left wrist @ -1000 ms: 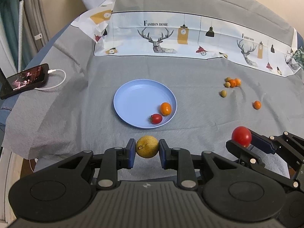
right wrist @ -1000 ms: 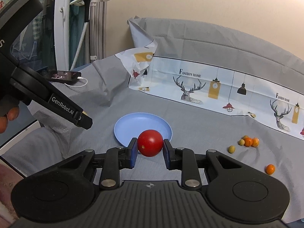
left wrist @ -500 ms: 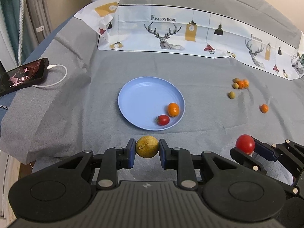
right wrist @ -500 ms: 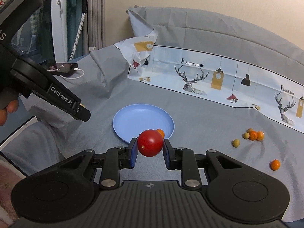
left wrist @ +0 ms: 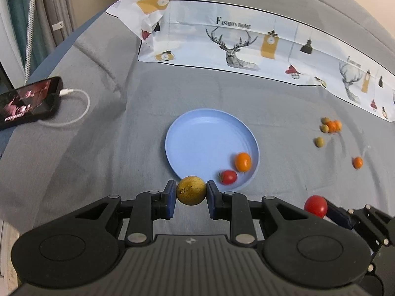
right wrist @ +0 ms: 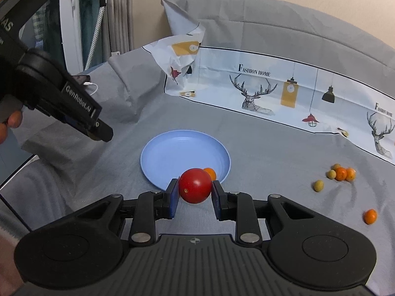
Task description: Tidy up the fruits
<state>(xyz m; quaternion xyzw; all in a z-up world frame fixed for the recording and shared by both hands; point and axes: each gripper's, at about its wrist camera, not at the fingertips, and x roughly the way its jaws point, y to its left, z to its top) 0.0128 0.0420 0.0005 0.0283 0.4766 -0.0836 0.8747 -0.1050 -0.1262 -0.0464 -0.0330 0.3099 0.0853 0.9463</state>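
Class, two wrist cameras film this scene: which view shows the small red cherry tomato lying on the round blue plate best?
The left wrist view. There the small red cherry tomato lies unobstructed on the round blue plate, beside a small orange fruit. In the right wrist view, the large red tomato held in the right gripper hides it completely.

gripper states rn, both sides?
Left gripper: closed on the yellow fruit.
Right gripper: closed on the red tomato.
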